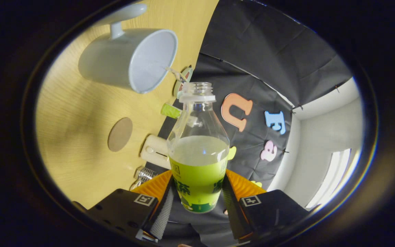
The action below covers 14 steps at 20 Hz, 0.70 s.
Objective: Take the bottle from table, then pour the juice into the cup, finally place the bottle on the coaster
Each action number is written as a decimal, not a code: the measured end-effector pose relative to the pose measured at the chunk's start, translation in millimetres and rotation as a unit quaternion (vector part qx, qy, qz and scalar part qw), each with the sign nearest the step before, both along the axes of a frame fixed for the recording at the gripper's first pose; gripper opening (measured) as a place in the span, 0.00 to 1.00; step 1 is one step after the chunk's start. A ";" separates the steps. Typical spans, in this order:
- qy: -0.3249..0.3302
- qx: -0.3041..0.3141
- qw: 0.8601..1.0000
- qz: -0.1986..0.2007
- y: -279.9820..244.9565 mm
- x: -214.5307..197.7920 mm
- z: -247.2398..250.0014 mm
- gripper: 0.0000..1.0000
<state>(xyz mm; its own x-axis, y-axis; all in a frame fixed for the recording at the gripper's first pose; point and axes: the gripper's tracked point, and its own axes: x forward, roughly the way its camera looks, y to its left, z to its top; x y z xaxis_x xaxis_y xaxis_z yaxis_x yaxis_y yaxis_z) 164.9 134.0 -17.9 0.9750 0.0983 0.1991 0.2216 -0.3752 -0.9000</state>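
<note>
The bottle (198,151) sits between my gripper (197,200) fingers, which clamp its green-labelled lower body from both sides. It is uncapped, the open neck pointing away from me. The table (77,137) appears rolled to one side, so I judge that I am holding the bottle tipped. Juice fills the lower part up to roughly the top of the label; the upper shoulder and neck are clear.

The cup (129,60) stands on the table beyond the neck and off to one side, its mouth facing the bottle. The neck is near the cup's rim, but I cannot tell whether it is over the opening.

The coaster (120,134), a round brown disc, lies on the table apart from the cup and closer to me. A pale boxy object (154,150), a small green item (170,110) and a ribbed metallic piece (145,174) lie along the table's far edge, near the bottle's shoulder.

Risks, as I judge them:
- Spill onto the table: caused by tipping further before the neck is over the cup.
- Slip or rotation in the grasp: the body is smooth and rounded, and the shifting juice moves its weight toward the neck.
- Knocking the cup: caused by the neck striking the rim.
- Tipping at placement: caused by setting the base half off the coaster.
</note>
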 end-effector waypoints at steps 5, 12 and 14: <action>-0.007 -0.011 1.000 0.002 0.8 -0.6 5.4 0.76; -0.011 -0.017 1.000 0.005 2.9 0.6 7.3 0.76; -0.014 -0.021 1.000 0.007 6.4 0.9 9.5 0.76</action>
<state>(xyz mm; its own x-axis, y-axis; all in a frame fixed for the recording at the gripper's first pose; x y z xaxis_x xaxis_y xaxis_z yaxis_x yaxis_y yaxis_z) 165.7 140.4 -8.5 0.9678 0.1206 0.2212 0.2514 -0.4100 -0.8767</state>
